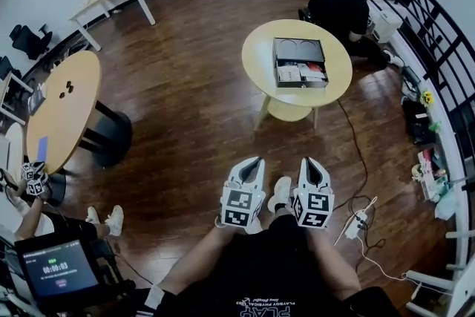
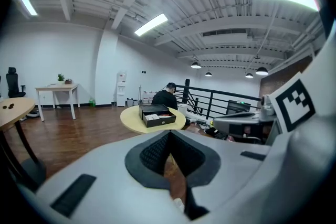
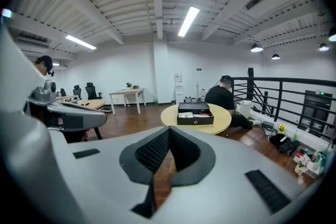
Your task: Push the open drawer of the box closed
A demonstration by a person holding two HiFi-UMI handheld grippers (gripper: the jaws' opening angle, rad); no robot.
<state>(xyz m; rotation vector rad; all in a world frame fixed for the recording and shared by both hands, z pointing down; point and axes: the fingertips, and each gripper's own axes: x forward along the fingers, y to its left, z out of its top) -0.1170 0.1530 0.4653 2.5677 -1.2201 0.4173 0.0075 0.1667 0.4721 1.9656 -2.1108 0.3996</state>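
Observation:
A black box [image 1: 299, 50] stands on a round yellow table [image 1: 257, 59] well ahead of me. Its drawer [image 1: 301, 74] is pulled out toward me, with papers and small items showing inside. The box appears small and distant in the left gripper view [image 2: 156, 114] and the right gripper view [image 3: 195, 113]. Both grippers are held low over my knees, far short of the table. My left gripper [image 1: 253, 160] [image 2: 169, 134] and my right gripper [image 1: 309, 161] [image 3: 169, 129] point at the table, each with jaw tips together and nothing held.
A person in black [image 1: 341, 4] crouches just behind the table, by a black railing [image 1: 438, 33]. A second round table [image 1: 59, 108] stands at left. Cables and a power strip [image 1: 356, 219] lie on the wooden floor at right. Someone with a tablet [image 1: 59, 271] sits at lower left.

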